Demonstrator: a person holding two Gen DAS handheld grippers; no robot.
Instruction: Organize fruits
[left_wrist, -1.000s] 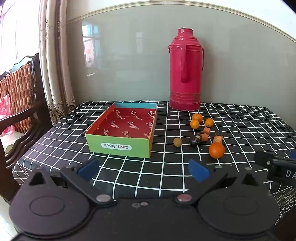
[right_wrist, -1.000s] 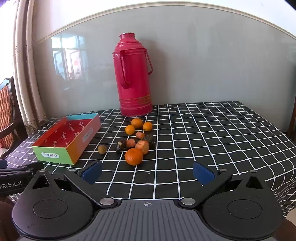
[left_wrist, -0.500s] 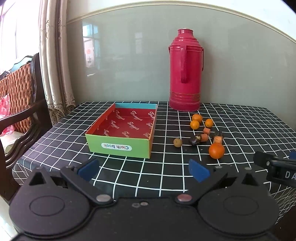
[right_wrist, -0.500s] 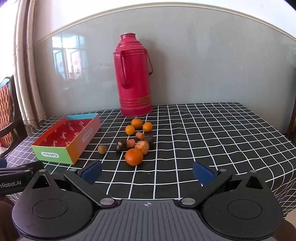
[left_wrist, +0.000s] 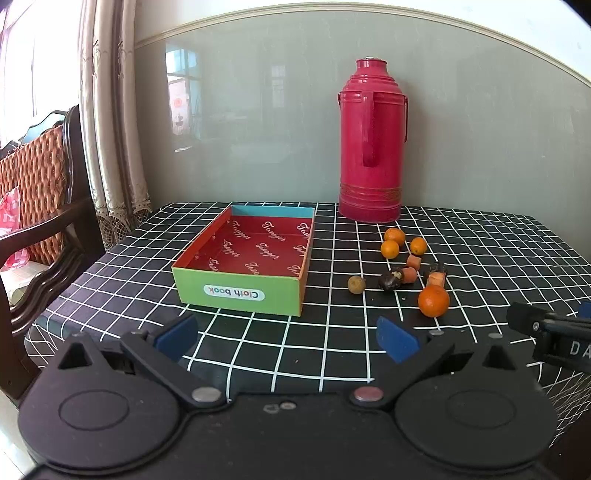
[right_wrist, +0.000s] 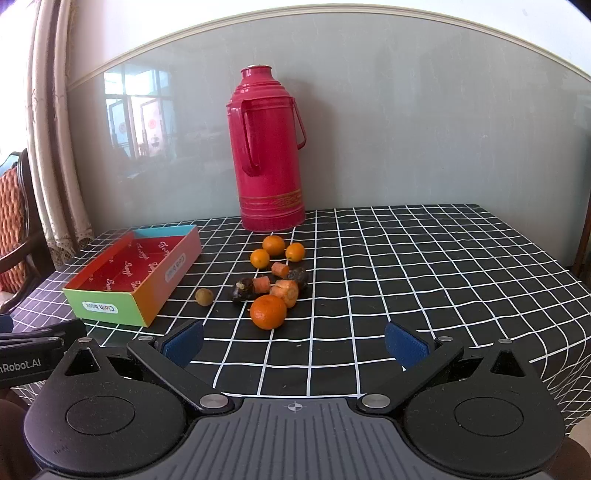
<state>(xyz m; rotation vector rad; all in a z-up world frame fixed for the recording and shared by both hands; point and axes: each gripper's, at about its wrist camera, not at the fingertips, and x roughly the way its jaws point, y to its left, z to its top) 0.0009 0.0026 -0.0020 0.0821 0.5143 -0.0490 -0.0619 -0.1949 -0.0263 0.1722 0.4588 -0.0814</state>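
An open cardboard box (left_wrist: 246, 258) with a red inside and green front stands on the checked tablecloth; it also shows in the right wrist view (right_wrist: 136, 273). To its right lies a cluster of fruit: a large orange (left_wrist: 433, 301) (right_wrist: 268, 311), three small oranges (right_wrist: 273, 245), carrot pieces (right_wrist: 286, 291), dark fruits (right_wrist: 243, 290) and a small brown round fruit (left_wrist: 356, 284) (right_wrist: 204, 296). My left gripper (left_wrist: 286, 338) is open and empty at the table's near edge before the box. My right gripper (right_wrist: 294, 341) is open and empty, just short of the large orange.
A tall red thermos (left_wrist: 371, 158) (right_wrist: 267, 151) stands at the back against the grey wall. A wooden chair (left_wrist: 44, 206) and curtains are to the left of the table. The table's right edge (right_wrist: 569, 266) drops off at the right.
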